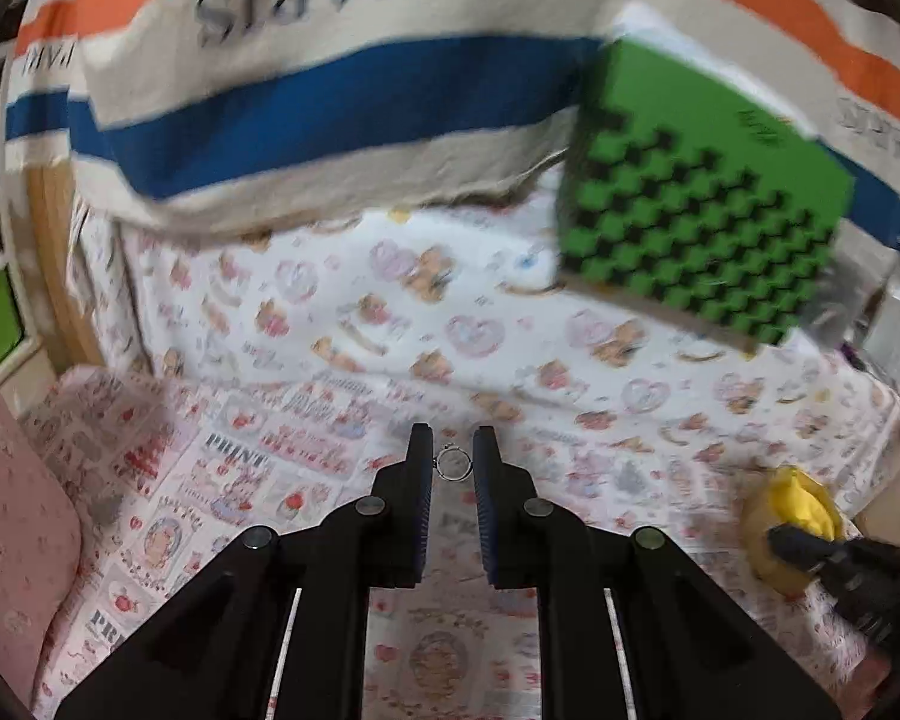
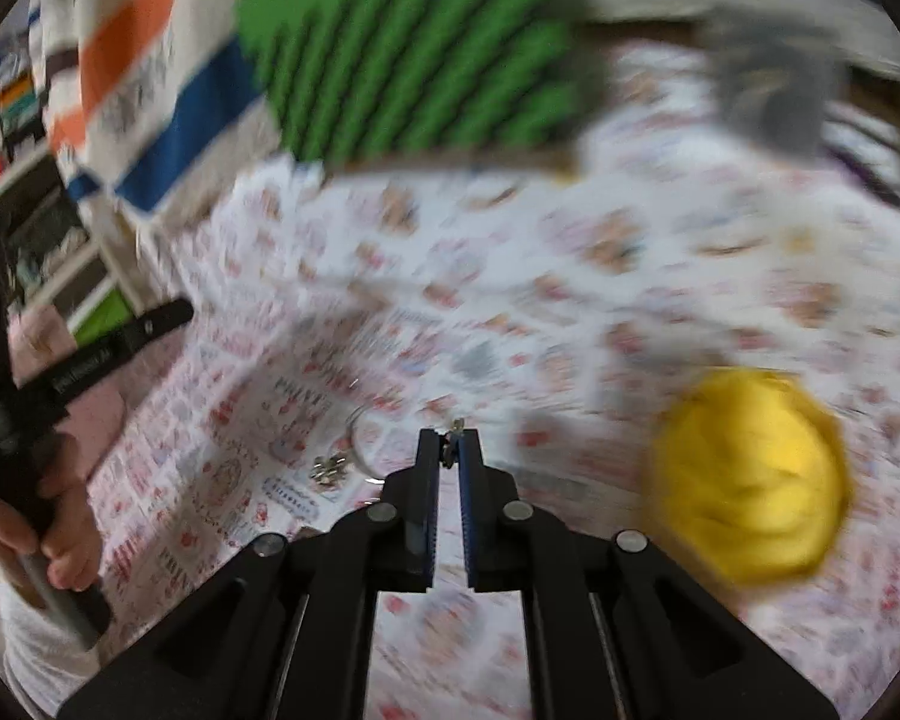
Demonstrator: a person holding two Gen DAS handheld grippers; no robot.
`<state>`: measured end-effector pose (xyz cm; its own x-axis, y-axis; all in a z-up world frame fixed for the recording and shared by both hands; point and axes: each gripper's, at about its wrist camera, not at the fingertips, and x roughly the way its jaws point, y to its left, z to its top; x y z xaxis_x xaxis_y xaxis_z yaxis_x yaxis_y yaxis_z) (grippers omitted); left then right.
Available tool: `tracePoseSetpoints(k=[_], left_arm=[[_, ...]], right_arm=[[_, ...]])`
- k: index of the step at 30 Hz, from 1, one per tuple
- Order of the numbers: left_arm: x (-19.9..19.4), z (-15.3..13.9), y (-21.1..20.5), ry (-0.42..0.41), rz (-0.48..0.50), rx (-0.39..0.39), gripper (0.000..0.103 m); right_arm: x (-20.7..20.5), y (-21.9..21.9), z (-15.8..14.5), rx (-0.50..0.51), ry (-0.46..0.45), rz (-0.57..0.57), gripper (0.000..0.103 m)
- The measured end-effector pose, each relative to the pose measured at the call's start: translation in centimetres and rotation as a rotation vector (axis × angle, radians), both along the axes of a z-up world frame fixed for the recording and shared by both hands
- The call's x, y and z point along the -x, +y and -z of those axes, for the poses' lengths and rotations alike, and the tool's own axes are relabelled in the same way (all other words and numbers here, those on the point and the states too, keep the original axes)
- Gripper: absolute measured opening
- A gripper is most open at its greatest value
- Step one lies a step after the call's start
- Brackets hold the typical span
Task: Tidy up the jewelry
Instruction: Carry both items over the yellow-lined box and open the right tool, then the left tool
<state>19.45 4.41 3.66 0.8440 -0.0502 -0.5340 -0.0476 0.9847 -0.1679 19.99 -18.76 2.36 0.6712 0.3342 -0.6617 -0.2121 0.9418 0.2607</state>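
Note:
My left gripper (image 1: 453, 450) is shut on a small silver ring (image 1: 453, 463), pinched between the fingertips above the patterned cloth (image 1: 342, 324). My right gripper (image 2: 450, 444) is shut on a small metal jewelry piece (image 2: 452, 441), its detail lost in blur. More silver jewelry (image 2: 333, 468), a thin loop and a small cluster, lies on the cloth to the left of the right gripper. A yellow pouch (image 2: 750, 480) lies to its right; it also shows in the left wrist view (image 1: 792, 516), with the right gripper's tip against it.
A green box with a black check pattern (image 1: 696, 216) stands at the back on the cloth, also in the right wrist view (image 2: 420, 54). A striped fabric with "PARIS" lettering (image 1: 306, 60) hangs behind. A pink cushion (image 1: 12, 516) lies at the left.

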Motion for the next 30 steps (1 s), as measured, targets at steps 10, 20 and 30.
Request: tracePoseSetpoints(k=[10,20,30], left_arm=[[2.7,-3.1,-3.8,-0.101,0.032,-0.039,0.012],[-0.5,-4.4,-14.2,0.079,0.367,0.096,0.012],[-4.0,-1.1,-22.5,0.249,0.503,0.14,0.012]], right_arm=[[3.2,-12.8,-2.4,-0.13,-0.112,0.241,0.006],[1.5,-14.9,1.1,-0.198,0.004,0.194,0.009],[2.0,-18.9,1.4,-0.282,0.014,0.31,0.023]])
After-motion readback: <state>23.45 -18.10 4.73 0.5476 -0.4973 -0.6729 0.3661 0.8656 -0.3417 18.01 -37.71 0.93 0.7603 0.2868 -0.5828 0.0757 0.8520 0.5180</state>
